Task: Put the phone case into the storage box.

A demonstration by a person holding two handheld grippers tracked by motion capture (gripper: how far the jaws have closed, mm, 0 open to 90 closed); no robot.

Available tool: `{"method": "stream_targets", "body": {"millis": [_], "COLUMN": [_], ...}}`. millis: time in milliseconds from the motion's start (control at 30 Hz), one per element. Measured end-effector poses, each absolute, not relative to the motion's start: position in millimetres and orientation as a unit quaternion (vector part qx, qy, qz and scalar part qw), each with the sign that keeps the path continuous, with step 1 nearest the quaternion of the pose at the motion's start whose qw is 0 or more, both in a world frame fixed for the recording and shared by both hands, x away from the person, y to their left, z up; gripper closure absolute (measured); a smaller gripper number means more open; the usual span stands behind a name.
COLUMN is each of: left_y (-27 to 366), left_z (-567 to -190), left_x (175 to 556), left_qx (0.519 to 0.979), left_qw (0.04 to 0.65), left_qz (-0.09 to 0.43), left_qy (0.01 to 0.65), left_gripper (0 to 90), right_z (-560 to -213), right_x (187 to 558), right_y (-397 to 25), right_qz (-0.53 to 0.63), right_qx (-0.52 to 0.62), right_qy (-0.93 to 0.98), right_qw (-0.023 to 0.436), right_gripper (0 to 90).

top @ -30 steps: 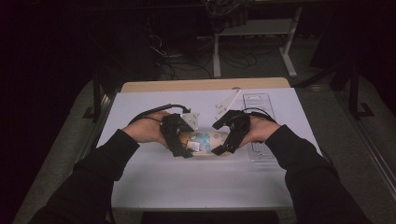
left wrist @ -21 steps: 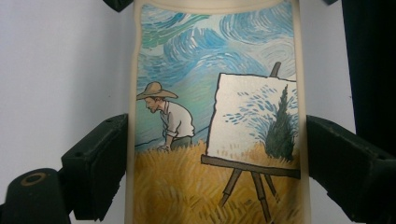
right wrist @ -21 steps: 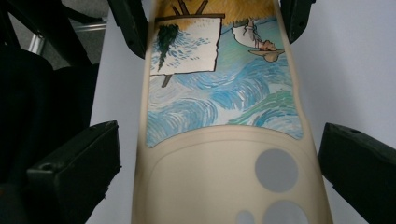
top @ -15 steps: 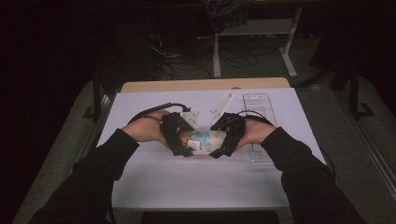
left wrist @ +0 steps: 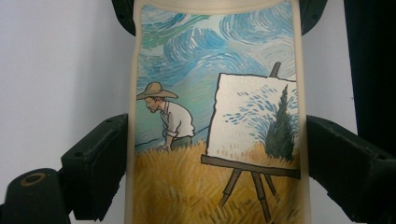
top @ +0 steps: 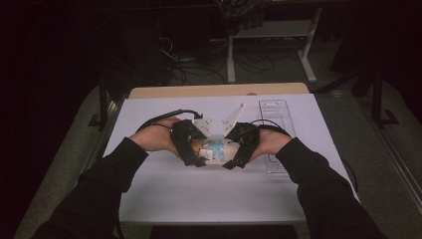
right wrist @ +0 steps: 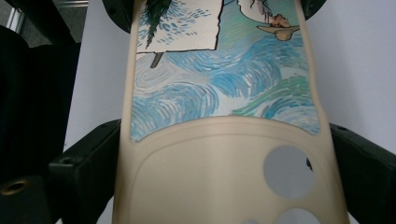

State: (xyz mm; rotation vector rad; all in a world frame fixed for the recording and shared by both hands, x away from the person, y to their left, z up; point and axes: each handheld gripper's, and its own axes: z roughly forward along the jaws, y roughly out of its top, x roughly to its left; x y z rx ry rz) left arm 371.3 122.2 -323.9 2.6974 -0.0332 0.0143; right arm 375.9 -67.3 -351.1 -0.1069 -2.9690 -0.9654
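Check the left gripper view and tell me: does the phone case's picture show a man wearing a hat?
Yes, the phone case shows a man in a straw hat bending in a wheat field.

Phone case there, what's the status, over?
Left claw and right claw each shut on phone case, opposite ends. Case low over white table. Clear tray beside, not obstructing.

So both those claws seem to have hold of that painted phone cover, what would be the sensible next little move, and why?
Probably a small, level lift. The left gripper has its fingers against both long edges of the phone case, and the right gripper does likewise at the camera-hole end. Held at both ends over the white table, it looks ready to rise evenly.
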Motion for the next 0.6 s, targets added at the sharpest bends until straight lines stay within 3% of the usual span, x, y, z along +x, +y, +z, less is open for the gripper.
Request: {"method": "stream_targets", "body": {"millis": [600], "left_y": [123.0], "left_z": [-326.9], "left_x": [372.1], "left_qx": [0.976], "left_qw": [0.217], "left_qz": [-0.010], "left_qy": [-0.020], "left_gripper": [10.7], "right_z": [-353.7], "right_x": [373.0], "right_y": [-66.5], "right_qz": [-0.309], "right_qx": [-0.031], "right_qy": [-0.951], "right_qw": [0.016], "right_gripper": [9.6]}}
